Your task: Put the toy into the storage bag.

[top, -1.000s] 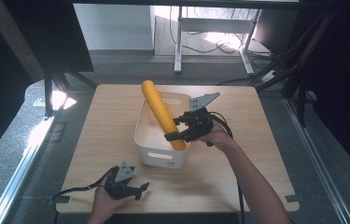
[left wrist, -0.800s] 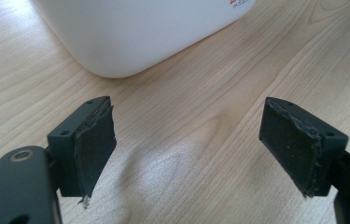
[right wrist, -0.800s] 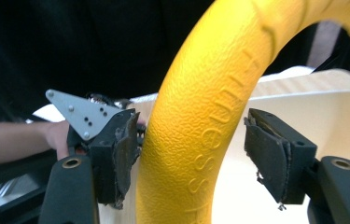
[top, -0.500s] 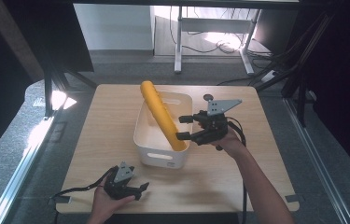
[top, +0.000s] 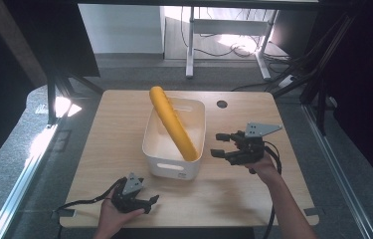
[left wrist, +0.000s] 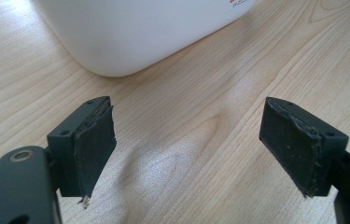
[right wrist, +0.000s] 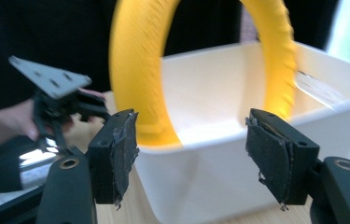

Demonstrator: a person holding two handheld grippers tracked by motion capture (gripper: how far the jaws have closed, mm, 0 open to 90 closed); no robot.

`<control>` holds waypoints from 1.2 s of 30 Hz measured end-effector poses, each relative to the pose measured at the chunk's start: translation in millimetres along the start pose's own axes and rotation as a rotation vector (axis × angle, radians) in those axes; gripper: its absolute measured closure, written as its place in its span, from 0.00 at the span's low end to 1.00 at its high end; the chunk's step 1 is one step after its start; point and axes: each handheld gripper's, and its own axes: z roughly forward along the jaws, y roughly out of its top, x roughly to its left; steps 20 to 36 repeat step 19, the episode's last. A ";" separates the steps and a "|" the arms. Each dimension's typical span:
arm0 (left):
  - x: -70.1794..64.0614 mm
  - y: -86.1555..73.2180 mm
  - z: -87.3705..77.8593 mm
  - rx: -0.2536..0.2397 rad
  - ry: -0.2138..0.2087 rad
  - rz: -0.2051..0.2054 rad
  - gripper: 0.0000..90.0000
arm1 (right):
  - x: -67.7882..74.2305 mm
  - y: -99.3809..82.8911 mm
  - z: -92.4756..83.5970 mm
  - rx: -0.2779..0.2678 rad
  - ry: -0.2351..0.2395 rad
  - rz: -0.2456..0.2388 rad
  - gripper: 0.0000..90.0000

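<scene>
two claws are in play, and neither has anything in it. the right claw [top: 220,144] sits released, jaws spread wide, just beside the right wall of the white bin [top: 150,149] and apart from it; in the right gripper view its pads [right wrist: 121,154] frame the bin's near wall with empty air between them. the left claw [top: 149,201] is low at the front edge of the wooden bench [top: 114,124], also released, its jaws parted over bare wood with the bin's rounded corner [left wrist: 116,37] ahead of it.

the yellow ring [top: 173,122] is in the bin, standing on edge and tilted: its lower part rests down inside near the right front corner, and its upper part leans over the back left rim and sticks up above it. from the right gripper view the ring [right wrist: 130,70] reads as a hoop rising out of the bin, slightly blurred.

judging by how things lie, the placing looks essentially done: the ring is in the bin and nothing grips it. what may be left is small, perhaps nudging the ring flat so it lies fully inside, and drawing the right hand [top: 263,167] clear.
</scene>
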 end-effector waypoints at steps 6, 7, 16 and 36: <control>-0.1 -0.1 0.7 0.003 0.001 0.001 0.20 | -7.7 -28.6 -10.0 0.017 -0.073 0.053 0.38; -0.1 -0.1 0.6 0.003 0.001 0.001 0.20 | -8.7 -31.3 -11.1 0.024 -0.083 0.060 0.38; -0.2 -0.3 0.8 0.002 0.000 0.003 0.20 | -8.8 -35.4 -13.4 -0.005 -0.115 0.065 0.37; -0.1 -0.2 0.1 0.000 0.002 0.001 0.20 | -7.9 -39.6 -10.9 0.019 -0.128 0.065 0.36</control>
